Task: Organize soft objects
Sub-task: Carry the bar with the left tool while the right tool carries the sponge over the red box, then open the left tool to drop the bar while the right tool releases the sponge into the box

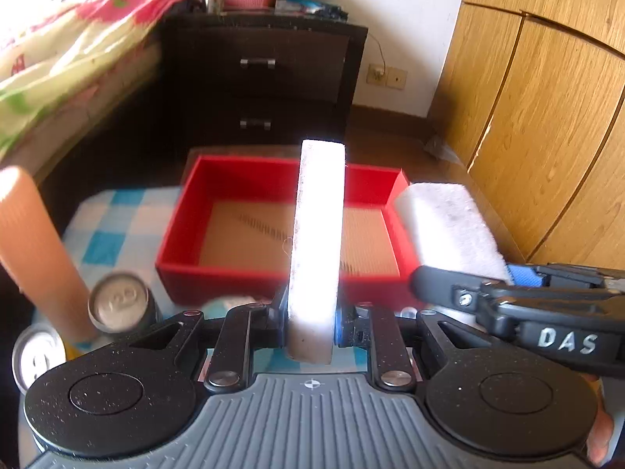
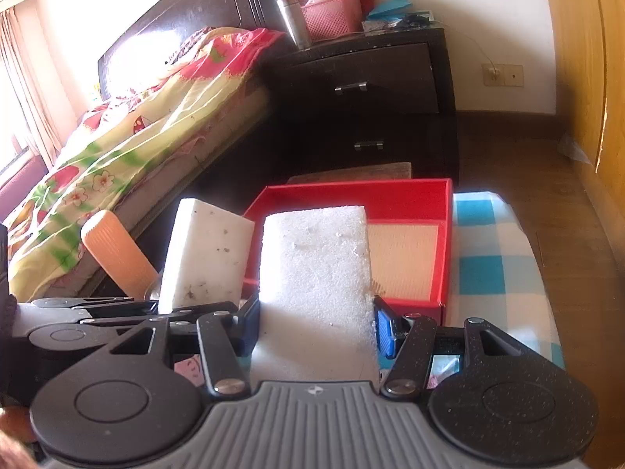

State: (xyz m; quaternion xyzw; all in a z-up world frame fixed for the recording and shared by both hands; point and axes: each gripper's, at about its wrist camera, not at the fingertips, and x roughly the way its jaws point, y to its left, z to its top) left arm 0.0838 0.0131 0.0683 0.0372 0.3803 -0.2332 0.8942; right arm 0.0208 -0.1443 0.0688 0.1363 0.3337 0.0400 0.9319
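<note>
1. Sponges are the subject: two white foam blocks, each pinched in a gripper above a red tray.
2. Centre of the left wrist view: the left gripper has its jaws pressed against the flat sides of a thin white sponge, held upright on edge, its narrow face glaring in sunlight and its side faintly speckled.
3. Centre of the right wrist view: the right gripper clamps a wider white sponge, broad face up, its surface coarse and grainy.
4. Both sponges hang over the tray's near wall; its floor is tan.
5. Lower left of the left view: an orange ribbed cylinder and two cans stand on a blue-and-white checked cloth.
</note>
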